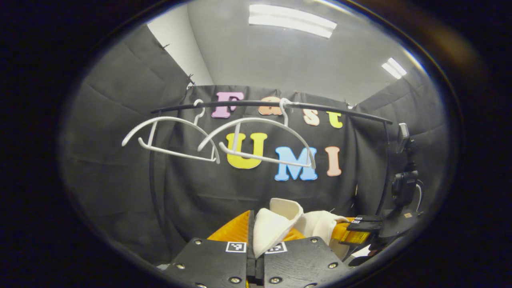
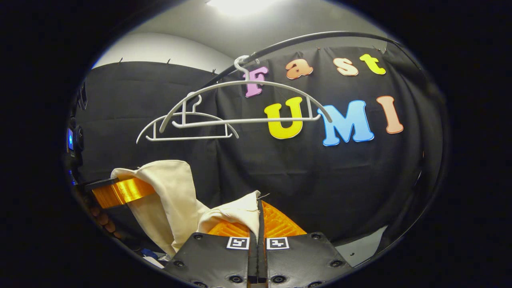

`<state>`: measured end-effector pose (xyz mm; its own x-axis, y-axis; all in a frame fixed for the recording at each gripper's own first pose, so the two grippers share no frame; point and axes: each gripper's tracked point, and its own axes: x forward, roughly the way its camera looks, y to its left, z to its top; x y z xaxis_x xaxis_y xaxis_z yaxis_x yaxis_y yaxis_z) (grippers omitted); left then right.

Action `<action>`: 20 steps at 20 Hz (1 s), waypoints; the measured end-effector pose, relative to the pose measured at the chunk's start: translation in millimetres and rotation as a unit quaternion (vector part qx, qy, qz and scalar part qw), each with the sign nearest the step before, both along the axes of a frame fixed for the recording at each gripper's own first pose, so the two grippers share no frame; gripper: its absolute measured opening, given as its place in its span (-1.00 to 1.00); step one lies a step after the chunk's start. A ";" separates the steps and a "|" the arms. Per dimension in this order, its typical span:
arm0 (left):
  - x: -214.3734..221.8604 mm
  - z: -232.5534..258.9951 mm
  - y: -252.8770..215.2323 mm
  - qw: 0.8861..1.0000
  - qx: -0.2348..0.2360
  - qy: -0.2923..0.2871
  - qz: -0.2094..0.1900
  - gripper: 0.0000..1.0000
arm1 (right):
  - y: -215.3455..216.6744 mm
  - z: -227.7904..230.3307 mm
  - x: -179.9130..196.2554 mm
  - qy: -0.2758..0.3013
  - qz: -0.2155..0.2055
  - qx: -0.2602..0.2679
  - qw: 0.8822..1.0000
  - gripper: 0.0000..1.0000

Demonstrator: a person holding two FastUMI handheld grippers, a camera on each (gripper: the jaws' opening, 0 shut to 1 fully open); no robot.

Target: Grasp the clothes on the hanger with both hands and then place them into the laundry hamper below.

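At bottom centre of both views, left gripper (image 1: 255, 240) and right gripper (image 2: 258, 230) each pinched the cream garment (image 2: 176, 192). 2 white hangers (image 1: 256, 140) hung bare on the rail (image 1: 320, 108): grasp done, hamper drop left.

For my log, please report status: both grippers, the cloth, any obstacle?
Left gripper and right gripper shut on cream garment. Both hangers bare on rail. Nothing blocking seen.

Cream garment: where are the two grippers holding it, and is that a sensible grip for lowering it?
Yes, probably. The left gripper and right gripper each pinch an upper edge fold of the cream garment from the front, apart, below the bare hangers, so it hangs between them.
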<state>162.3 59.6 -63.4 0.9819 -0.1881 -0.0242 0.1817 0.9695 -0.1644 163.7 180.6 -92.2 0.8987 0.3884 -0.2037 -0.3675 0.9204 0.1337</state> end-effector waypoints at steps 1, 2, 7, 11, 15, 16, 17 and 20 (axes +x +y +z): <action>0.8 -13.6 -4.6 1.000 0.004 0.010 -0.005 -0.95 | -2.8 -15.1 -1.8 0.012 -0.003 -0.007 1.000 -0.96; 3.7 -26.0 -8.3 1.000 0.006 0.019 -0.010 -0.95 | -5.8 -33.0 -2.0 0.024 -0.007 -0.012 1.000 -0.96; 16.3 -89.3 -28.5 0.998 0.007 0.063 -0.026 -0.95 | -19.5 -100.7 -9.6 0.071 -0.022 -0.037 0.997 -0.96; 16.7 -139.6 -40.5 0.995 0.007 0.096 -0.031 -0.96 | -32.0 -144.7 -12.3 0.099 -0.033 -0.050 0.993 -1.00; 7.9 -200.9 -37.9 0.990 0.014 0.141 -0.028 -0.95 | -43.6 -187.7 -12.5 0.129 -0.046 -0.057 0.989 -0.96; 7.7 -216.6 -35.4 0.987 0.017 0.155 -0.026 -0.95 | -46.1 -198.5 -14.2 0.138 -0.050 -0.057 0.987 -0.96; 9.8 -231.2 -33.0 0.986 0.020 0.167 -0.022 -0.95 | -48.2 -206.8 -15.0 0.145 -0.053 -0.058 0.986 -0.96; 15.7 -268.6 -26.6 0.979 0.027 0.200 -0.009 -0.95 | -53.2 -235.4 -20.1 0.167 -0.059 -0.066 0.982 -0.96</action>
